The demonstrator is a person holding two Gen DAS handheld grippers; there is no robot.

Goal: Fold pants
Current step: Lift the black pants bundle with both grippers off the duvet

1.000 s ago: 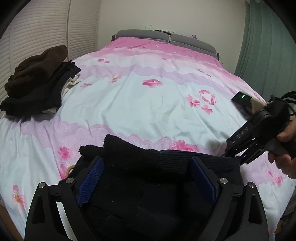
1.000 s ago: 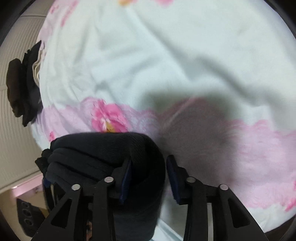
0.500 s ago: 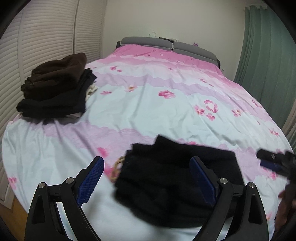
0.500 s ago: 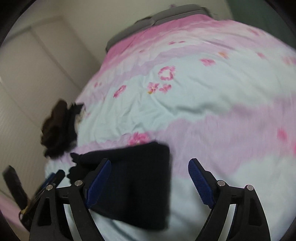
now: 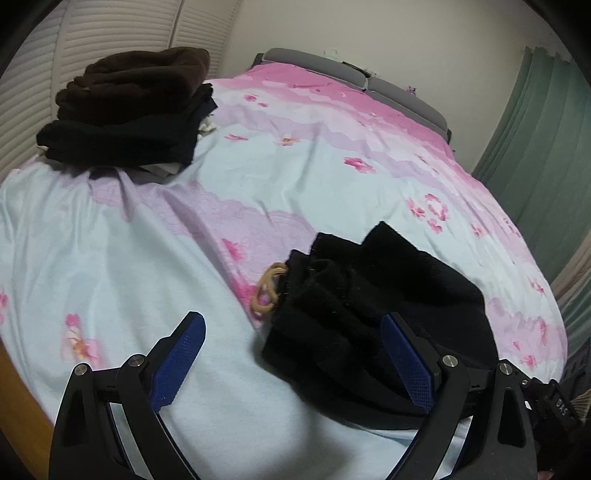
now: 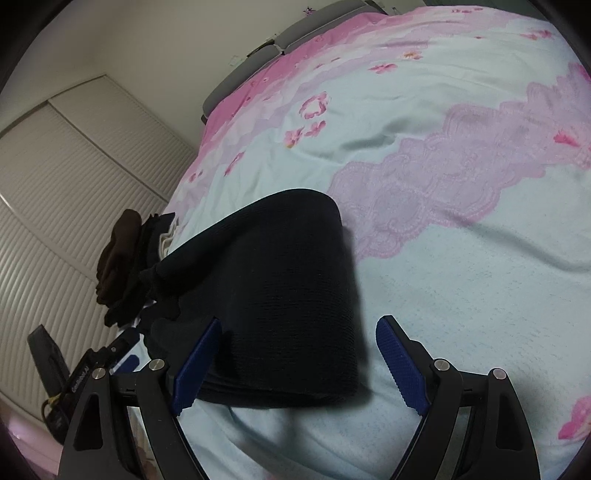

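We are in a home bedroom. Landmark: a bed (image 5: 155, 236) under a pink floral duvet, grey headboard (image 5: 354, 79) at its far end. Louvered closet doors (image 5: 110, 33) stand left of the bed, green curtains (image 5: 543, 129) right. Folded dark clothes (image 5: 129, 110) are stacked on its left edge.

Your pants (image 5: 376, 317) are black, knit-textured, and folded into a compact bundle lying flat on the bed. They sit just ahead of your left hand-held gripper (image 5: 295, 365), mostly toward its right finger, with a tan drawstring loop (image 5: 267, 291) poking out at the bundle's left edge (that end looks rumpled). From your right hand-held gripper (image 6: 295, 365), the pants (image 6: 280, 291) lie just ahead, smooth folded edge rounded at the far end.
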